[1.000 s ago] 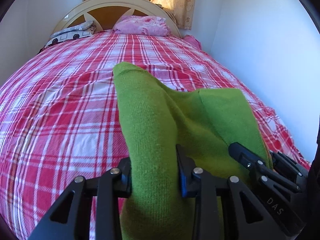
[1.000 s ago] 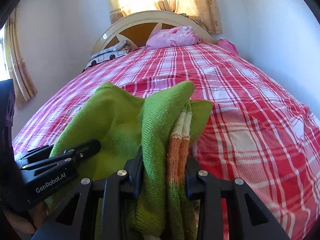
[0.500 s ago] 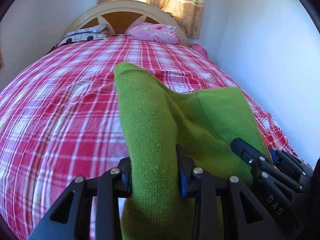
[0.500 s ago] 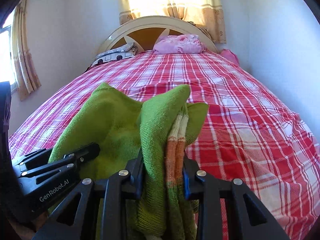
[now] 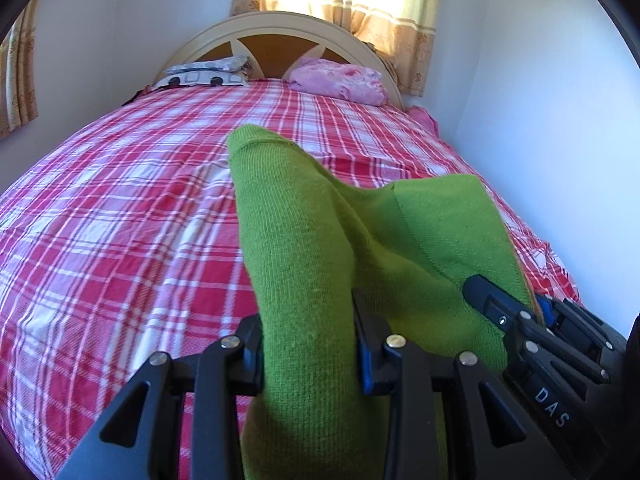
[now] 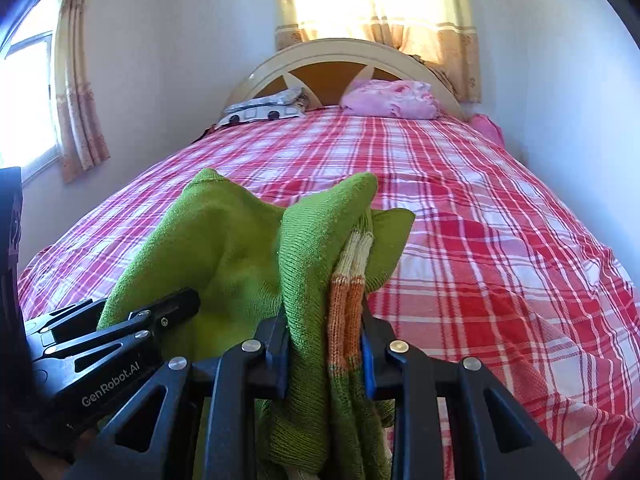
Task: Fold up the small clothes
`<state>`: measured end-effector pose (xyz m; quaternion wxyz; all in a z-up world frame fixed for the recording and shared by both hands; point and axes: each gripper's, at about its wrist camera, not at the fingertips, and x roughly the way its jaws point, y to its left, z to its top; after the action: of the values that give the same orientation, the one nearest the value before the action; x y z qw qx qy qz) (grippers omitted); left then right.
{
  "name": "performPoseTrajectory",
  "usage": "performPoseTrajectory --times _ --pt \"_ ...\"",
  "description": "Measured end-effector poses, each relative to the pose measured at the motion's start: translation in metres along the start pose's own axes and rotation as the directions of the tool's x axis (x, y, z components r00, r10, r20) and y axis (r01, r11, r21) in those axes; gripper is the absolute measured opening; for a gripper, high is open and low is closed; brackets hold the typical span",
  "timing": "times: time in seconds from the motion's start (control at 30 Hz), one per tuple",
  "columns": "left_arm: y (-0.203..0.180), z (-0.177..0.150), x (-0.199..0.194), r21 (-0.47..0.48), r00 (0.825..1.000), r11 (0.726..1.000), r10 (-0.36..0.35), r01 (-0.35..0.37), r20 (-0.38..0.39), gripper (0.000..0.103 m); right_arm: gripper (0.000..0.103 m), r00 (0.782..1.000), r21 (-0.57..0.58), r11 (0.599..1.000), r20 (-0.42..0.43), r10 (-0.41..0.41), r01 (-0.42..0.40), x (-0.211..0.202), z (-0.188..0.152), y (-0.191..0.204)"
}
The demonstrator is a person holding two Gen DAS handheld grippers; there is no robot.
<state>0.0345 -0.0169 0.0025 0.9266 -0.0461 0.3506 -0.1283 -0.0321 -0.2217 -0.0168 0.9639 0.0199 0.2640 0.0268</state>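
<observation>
A green knitted garment (image 5: 304, 220) hangs bunched between both grippers above the bed. In the left wrist view my left gripper (image 5: 308, 320) is shut on a thick green fold that rises past its fingers. My right gripper (image 5: 512, 300) shows at the lower right, clamped on the same cloth. In the right wrist view the right gripper (image 6: 324, 320) is shut on a fold of the green garment (image 6: 240, 248) that includes an orange and cream striped band (image 6: 348, 280). The left gripper (image 6: 140, 304) sits at the lower left. The garment's lower part is hidden below both views.
The bed with a red and white plaid sheet (image 5: 120, 220) stretches ahead to a curved headboard (image 6: 340, 52). A pink pillow (image 6: 392, 98) and a patterned pillow (image 6: 264, 110) lie at its head. A white wall (image 5: 560, 120) borders the bed's right side, and a curtained window (image 6: 24, 100) is on the left.
Both grippers have travelled together with the green garment and risen a little, so more of the headboard, curtains and walls shows. The right jaws have narrowed slightly on the cloth.
</observation>
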Motion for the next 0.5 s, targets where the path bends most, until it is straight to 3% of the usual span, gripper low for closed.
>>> performPoseTrajectory --times 0.5 --pt "0.057 -0.008 -0.045 -0.056 0.995 0.995 0.081 -0.077 0.058 0.035 0.027 0.996 -0.072 0.994 0.031 0.088 -0.086 -0.012 0.003 0.069"
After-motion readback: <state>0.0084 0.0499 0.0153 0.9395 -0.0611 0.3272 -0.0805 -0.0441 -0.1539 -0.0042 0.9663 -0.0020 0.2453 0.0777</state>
